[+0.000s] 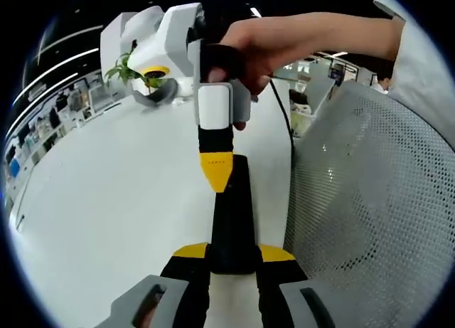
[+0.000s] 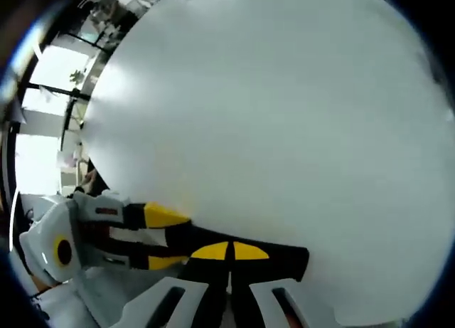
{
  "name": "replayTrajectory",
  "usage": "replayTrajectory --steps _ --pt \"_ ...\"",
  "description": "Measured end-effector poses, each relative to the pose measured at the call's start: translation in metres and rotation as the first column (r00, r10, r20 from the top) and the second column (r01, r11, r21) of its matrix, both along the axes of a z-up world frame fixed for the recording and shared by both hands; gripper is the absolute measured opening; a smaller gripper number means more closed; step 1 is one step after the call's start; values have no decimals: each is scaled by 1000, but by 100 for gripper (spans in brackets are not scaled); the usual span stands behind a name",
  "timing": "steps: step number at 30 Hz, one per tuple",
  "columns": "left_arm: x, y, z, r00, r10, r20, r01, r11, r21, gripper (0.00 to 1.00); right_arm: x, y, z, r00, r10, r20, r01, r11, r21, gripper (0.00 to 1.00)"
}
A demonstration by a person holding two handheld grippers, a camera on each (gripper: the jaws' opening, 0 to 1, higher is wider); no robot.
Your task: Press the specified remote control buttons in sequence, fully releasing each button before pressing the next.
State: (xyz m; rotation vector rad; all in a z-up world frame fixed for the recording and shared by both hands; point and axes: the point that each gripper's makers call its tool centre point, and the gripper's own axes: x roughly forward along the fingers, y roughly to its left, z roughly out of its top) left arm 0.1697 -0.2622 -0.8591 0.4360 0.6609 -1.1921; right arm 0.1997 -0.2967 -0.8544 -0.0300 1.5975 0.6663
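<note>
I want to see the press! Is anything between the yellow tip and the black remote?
Nothing: in the left gripper view, the right gripper's tip sits right on the remote, held in the left gripper.

Left gripper (image 1: 234, 260): fingers (image 1: 190, 252) yellow at the tips over black shanks, grey-white housings just below them with dark slots.

Right gripper (image 1: 216, 173): fingers yellow-tipped, black above that, then a white rounded block; white moulded body higher up with a yellow ring round a dark centre. Black cable (image 1: 283, 114) runs off beside the white block.

Hand (image 1: 284, 43) above the white block; pale sleeve (image 1: 419, 50) at the wrist end.
</note>
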Motion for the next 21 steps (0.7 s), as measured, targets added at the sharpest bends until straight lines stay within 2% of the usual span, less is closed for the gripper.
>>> replayTrajectory --steps 7,15,18,21 --pt "0 0 0 1000 7 -8 -7 1000 -7 23 2 -2 -3 997 -40 -62 38 998 -40 0" --pt "1 -1 1 1000 15 -15 -15 1000 -14 24 2 -1 -4 997 -17 -75 10 995 -99 0" --pt "1 -1 1 1000 21 -21 -21 1000 -17 24 2 -2 -4 997 14 -78 -20 996 -85 0" --pt "1 -1 1 1000 24 -18 -24 1000 -19 24 0 -3 -2 999 6 -45 -8 999 -42 0"
